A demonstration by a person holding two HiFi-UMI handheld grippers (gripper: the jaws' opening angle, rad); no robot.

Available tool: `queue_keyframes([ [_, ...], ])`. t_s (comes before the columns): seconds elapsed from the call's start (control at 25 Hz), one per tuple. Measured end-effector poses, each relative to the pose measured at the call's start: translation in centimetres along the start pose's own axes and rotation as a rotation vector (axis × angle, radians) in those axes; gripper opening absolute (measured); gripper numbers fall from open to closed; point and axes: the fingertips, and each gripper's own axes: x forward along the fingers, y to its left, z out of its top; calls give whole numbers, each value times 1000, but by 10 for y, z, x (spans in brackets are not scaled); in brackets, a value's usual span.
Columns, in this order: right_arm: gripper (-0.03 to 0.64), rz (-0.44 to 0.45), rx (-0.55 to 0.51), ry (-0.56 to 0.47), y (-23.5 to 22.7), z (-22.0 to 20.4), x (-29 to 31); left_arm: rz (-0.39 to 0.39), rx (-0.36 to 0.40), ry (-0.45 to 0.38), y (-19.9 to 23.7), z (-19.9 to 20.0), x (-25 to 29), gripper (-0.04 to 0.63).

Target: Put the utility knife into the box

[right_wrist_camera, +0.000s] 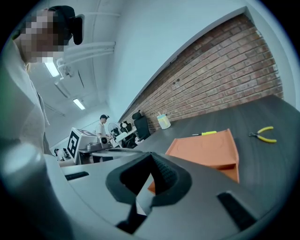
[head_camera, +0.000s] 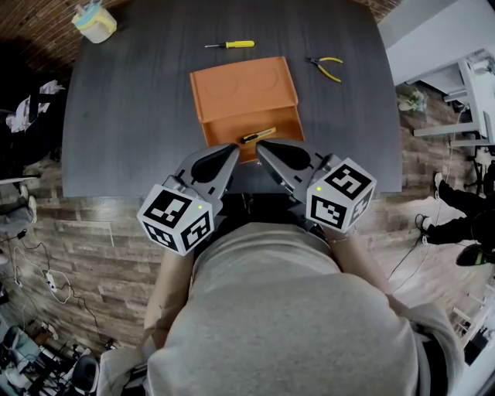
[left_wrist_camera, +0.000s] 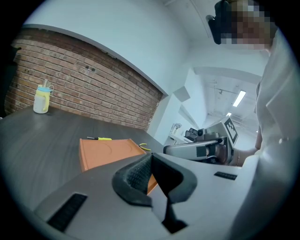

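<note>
An orange box [head_camera: 246, 104] lies open on the dark table [head_camera: 124, 116], its lid folded back toward the far side. The yellow-and-black utility knife [head_camera: 257, 135] rests inside the box's near compartment. My left gripper [head_camera: 232, 149] and right gripper [head_camera: 263, 147] hover side by side over the table's front edge, just short of the box, tips almost meeting. Both are shut with nothing between the pads. The left gripper view has its shut gripper [left_wrist_camera: 151, 161] in front of the box [left_wrist_camera: 105, 152]. The right gripper view likewise has the shut gripper [right_wrist_camera: 152, 161] before the box [right_wrist_camera: 206, 150]. The knife is hidden in both gripper views.
A yellow-handled screwdriver [head_camera: 230, 45] lies beyond the box. Yellow-handled pliers [head_camera: 328, 66] sit to the box's right. A pale cup [head_camera: 94, 22] stands at the far left corner. A brick wall [left_wrist_camera: 84, 89] runs behind the table.
</note>
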Motion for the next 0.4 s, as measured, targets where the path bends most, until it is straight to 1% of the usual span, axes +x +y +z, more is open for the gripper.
queue_keyframes([
  [0.2,5,-16,14,8,0,-2,3,-5,0,3,1,0,-4,17],
  [0.4,5,-12,16,16,0,-3,4,-9,-1,0,-1,2,-3,18],
])
